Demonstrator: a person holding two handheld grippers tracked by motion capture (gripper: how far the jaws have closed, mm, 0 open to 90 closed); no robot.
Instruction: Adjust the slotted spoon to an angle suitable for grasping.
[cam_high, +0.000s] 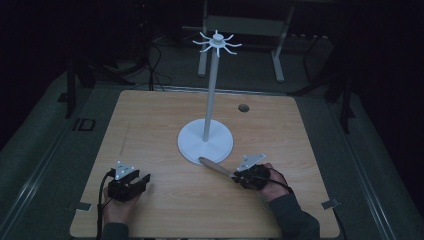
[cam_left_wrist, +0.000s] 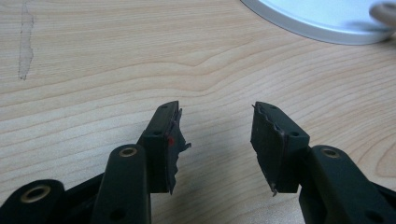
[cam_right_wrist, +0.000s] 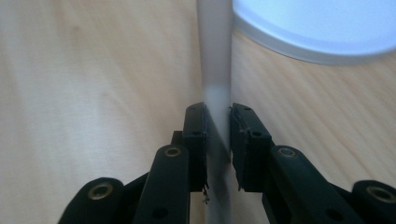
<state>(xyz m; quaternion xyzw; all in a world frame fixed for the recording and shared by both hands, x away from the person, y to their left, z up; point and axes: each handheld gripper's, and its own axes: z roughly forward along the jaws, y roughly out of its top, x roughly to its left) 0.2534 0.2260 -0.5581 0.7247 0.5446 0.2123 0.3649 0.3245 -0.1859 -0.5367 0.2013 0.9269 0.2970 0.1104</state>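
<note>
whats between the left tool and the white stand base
Nothing: in the high view only bare wooden table lies between the left tool and the white stand base. The left gripper view shows the same bare wood before its open jaws.

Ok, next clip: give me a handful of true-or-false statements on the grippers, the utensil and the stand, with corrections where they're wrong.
1. The right gripper is shut on the handle of a long utensil. True.
2. The left gripper holds the utensil too. False: its jaws stand open over the bare table, with nothing between them.
3. The white stand lies tipped over on the table. False: it stands upright on its round base, with hooks spread at the top of the pole.
4. The far end of the utensil reaches the edge of the stand's base. True.
5. A utensil already hangs from the hooks. False: the hooks are bare.
</note>
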